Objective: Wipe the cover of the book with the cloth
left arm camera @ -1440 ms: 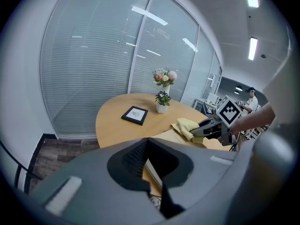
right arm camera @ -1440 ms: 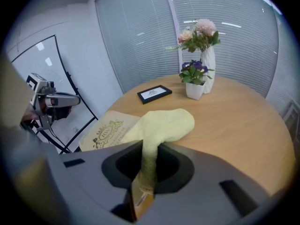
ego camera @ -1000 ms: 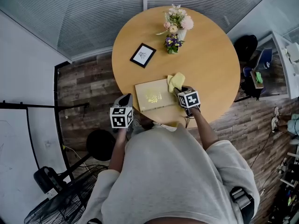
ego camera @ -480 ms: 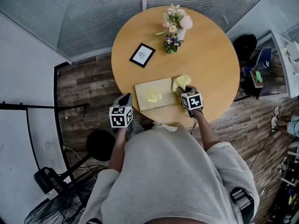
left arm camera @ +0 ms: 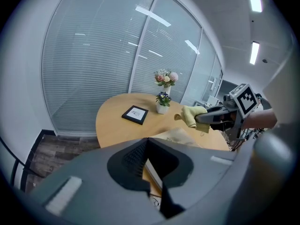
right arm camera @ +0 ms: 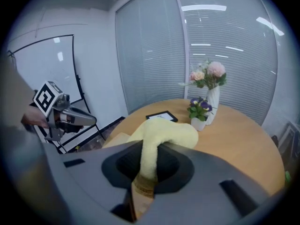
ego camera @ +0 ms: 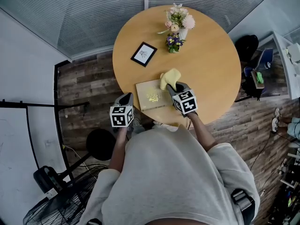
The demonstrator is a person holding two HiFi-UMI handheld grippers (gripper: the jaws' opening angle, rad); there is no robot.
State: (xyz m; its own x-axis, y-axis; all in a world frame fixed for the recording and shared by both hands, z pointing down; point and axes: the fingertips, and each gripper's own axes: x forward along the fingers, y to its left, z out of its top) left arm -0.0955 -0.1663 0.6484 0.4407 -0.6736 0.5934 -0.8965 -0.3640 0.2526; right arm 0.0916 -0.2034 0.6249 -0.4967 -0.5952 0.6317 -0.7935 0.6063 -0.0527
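A tan book [ego camera: 150, 96] with a gold motif lies flat near the front edge of the round wooden table [ego camera: 211, 64]. My right gripper [ego camera: 172, 85] is shut on a yellow cloth [ego camera: 169, 77], which it holds over the book's right part. In the left gripper view the cloth [left arm camera: 193, 115] hangs a little above the cover [left arm camera: 180, 136]. The right gripper view shows the cloth [right arm camera: 161, 136] pinched between the jaws and bulging forward. My left gripper [ego camera: 126, 99] is shut and holds nothing. It hovers off the table's front-left edge, just left of the book.
A black picture frame [ego camera: 143, 55] lies at the back left of the table. A vase of pink flowers [ego camera: 178, 21] and a small purple flower pot [ego camera: 173, 43] stand at the back. A fan [ego camera: 65, 198] and a black stool [ego camera: 101, 144] are on the floor at left.
My right gripper carried the cloth from the book's right edge leftward, so it now sits over the cover. The left gripper and the book have stayed put.
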